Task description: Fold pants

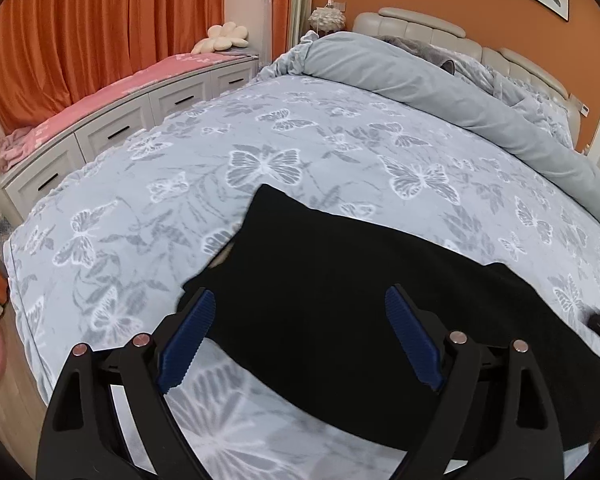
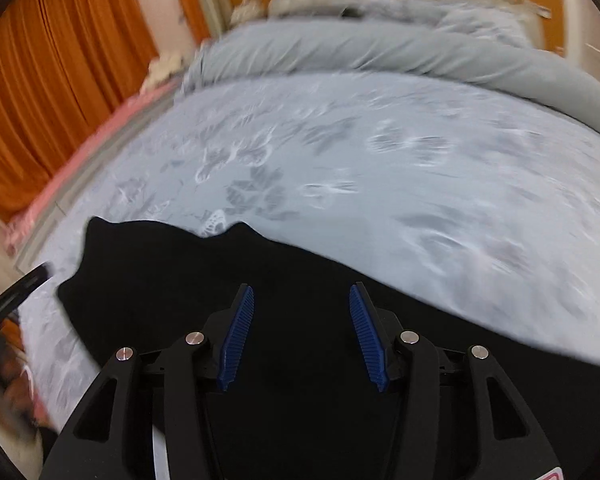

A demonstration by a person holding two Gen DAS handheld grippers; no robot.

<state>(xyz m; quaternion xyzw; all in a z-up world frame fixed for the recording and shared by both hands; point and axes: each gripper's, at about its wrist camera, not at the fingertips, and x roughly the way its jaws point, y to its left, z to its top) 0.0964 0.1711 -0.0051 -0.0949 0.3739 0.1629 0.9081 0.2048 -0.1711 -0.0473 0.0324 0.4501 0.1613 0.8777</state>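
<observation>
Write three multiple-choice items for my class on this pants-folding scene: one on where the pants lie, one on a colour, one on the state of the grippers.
1. Where do the pants lie?
A. on the butterfly bedspread
B. on the drawer unit
C. on the floor

2. What colour are the curtains?
A. green
B. orange
C. white

3. How do the left gripper and right gripper stand?
A. both clamped on the pants
B. one open, one clamped
C. both open, nothing pinched

Key: 1 A, black cloth is spread over the butterfly print; 2 B, orange folds hang behind the drawers; 3 C, each pair of blue pads stands apart above the cloth.
</observation>
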